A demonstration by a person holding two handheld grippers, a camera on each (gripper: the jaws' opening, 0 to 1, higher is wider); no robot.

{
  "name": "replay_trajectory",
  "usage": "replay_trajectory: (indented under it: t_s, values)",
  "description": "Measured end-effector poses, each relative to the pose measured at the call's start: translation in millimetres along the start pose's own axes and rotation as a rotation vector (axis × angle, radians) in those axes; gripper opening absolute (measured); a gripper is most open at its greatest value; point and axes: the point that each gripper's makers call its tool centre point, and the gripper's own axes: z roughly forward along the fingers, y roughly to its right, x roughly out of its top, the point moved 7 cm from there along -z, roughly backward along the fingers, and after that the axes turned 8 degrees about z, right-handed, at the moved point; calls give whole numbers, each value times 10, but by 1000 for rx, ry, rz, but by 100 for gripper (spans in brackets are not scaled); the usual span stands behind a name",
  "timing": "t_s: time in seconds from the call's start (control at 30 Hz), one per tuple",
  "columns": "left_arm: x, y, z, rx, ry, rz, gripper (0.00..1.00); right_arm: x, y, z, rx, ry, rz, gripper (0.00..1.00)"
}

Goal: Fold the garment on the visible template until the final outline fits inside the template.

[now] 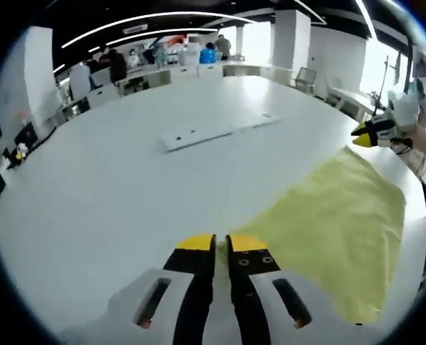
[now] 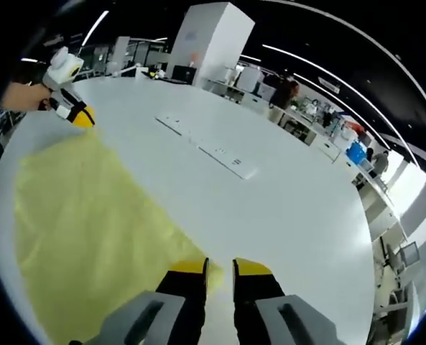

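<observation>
A pale yellow garment [image 1: 335,223] lies spread flat on the white table [image 1: 126,187]. In the left gripper view one of its corners runs in to my left gripper [image 1: 221,244], whose jaws stand almost together on that corner. In the right gripper view the garment [image 2: 90,208] reaches my right gripper [image 2: 220,269], and a corner sits in the narrow gap between its jaws. Each gripper also shows far off in the other's view, held by a hand at a far corner of the cloth: the right gripper [image 1: 363,135] and the left gripper [image 2: 83,116].
A long white power strip [image 1: 213,131] lies across the middle of the table [image 2: 284,215], also seen as the power strip [image 2: 209,149]. The table edge runs close behind the garment. Desks, a white pillar [image 2: 209,39] and people stand in the background.
</observation>
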Motion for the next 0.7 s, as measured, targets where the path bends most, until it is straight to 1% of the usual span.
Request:
replay_trajectory:
  t_s: [0.1,0.13,0.2,0.33,0.4,0.43,0.5,0.7]
  values:
    - [-21,-23,-30,-2,22,-39,10,-33,5,-16,9,-15,14,15]
    - [-32,-24,-58,-4,33,-81,14,-50,1,-24,14,-25,29,19]
    - [-62,-34,-96,-6,30,-81,20,-72,-17,-40,27,-37,52,24]
    - [-112,-15,-193,-9,36,-82,32,-102,-87,-76,73,-61,125,40]
    - [-126,2,-243,-21,47,-88,36,-114,-113,-106,86,-71,143,46]
    - [-121,22,-283,-32,72,-89,38,-118,-123,-121,89,-74,145,48]
    - [-124,57,-358,-43,91,-83,43,-131,-152,-164,102,-84,149,49]
    - [-195,184,-570,-77,96,-71,54,-142,-268,-322,146,-104,190,56]
